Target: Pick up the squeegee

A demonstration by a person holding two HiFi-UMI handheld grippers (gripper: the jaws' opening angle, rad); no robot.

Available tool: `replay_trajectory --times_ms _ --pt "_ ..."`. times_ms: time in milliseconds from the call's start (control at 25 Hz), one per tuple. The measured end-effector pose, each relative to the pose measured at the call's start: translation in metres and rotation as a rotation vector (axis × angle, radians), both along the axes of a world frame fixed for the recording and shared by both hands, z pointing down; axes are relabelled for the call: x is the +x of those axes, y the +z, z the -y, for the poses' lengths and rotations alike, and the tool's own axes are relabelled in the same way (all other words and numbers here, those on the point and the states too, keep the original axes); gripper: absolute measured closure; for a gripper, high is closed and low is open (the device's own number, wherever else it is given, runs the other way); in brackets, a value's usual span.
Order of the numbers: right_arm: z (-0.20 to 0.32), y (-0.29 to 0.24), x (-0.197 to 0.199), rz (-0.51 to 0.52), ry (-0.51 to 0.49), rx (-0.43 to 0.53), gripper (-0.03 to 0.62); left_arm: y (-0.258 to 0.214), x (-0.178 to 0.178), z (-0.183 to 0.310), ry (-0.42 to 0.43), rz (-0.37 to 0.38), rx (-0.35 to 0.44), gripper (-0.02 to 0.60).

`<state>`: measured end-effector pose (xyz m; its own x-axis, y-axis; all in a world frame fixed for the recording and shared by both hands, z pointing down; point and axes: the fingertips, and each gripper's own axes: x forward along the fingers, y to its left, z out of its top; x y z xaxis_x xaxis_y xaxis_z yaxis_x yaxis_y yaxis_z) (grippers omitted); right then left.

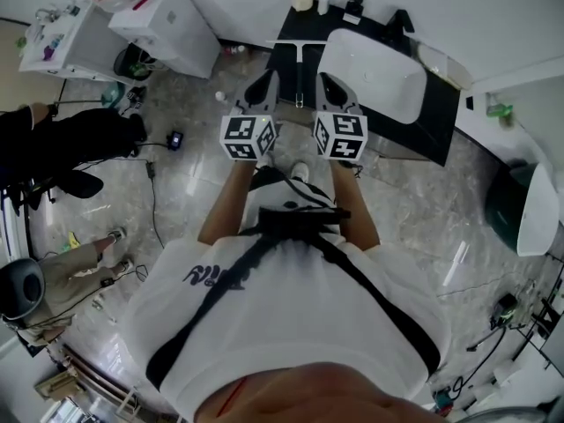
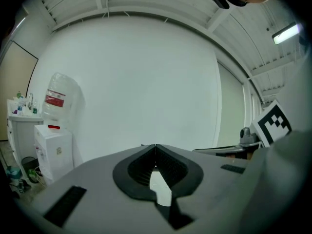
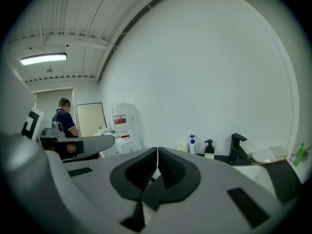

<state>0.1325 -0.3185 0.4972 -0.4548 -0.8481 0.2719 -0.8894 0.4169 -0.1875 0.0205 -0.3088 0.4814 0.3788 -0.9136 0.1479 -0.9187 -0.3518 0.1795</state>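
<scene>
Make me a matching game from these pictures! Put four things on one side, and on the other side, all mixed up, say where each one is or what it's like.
Things:
1. squeegee
2. sink
3. water dispenser
4. left gripper

Descriptions:
A. jaws together, holding nothing
B. lies flat on the black counter
C. white box standing away from the counter, off to its left in the head view
D. white, set into the counter

Pairs: 1-B, 2-D, 3-C, 4-A
</scene>
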Motion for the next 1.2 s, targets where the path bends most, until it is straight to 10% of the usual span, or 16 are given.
replay_trajectory --times_ms 1040,1200 --pt "0.157 0.235 -0.056 -0.132 0.015 -0.492 0.581 0.187 -0.021 0.159 0.161 0.056 -0.365 0.572" --pt "0.169 0.268 -0.061 -0.165 0.011 -0.563 0.493 0.204 -0.027 0.168 0.161 0.049 -0.405 0.572"
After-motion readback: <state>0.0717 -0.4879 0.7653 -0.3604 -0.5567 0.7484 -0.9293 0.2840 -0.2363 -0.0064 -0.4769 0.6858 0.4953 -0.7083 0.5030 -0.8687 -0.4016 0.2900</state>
